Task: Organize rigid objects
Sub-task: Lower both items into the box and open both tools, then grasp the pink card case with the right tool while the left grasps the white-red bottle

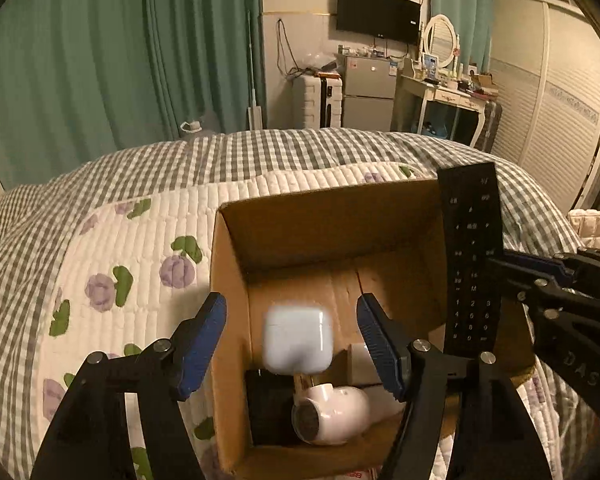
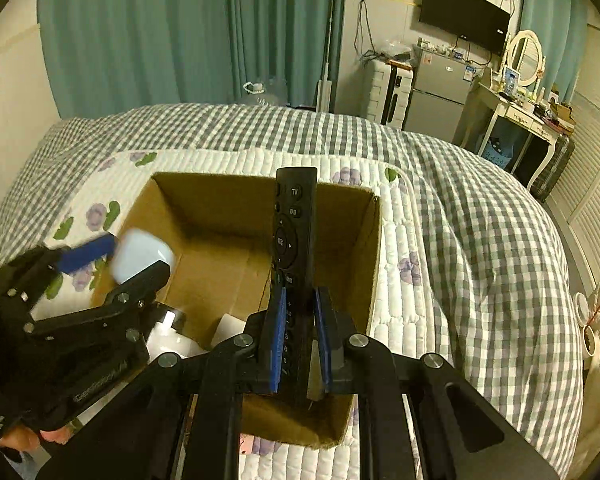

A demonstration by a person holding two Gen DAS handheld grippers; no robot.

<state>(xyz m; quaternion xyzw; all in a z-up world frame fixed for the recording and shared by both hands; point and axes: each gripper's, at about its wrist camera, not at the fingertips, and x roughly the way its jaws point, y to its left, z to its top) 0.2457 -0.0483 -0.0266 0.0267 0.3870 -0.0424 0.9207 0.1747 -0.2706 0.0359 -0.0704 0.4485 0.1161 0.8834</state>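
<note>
While both claws hang over the box, each reads as follows.
Left gripper (image 1: 291,326): jaws spread wide, touching nothing; small white rounded earbud case (image 1: 297,339), blurred, sits between the fingers without contact, above the box.
Right gripper (image 2: 300,322): clamped on the long black remote control (image 2: 294,240), upright over the box's right side.
Open brown cardboard box (image 1: 332,208): on the floral quilted bed cover (image 1: 140,248), holding a white rounded gadget (image 1: 334,414) and a black block (image 1: 266,408).

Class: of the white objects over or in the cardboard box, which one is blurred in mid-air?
The earbud case, between the open left gripper's fingers; the white hair dryer lies sharp on the box floor.
</note>
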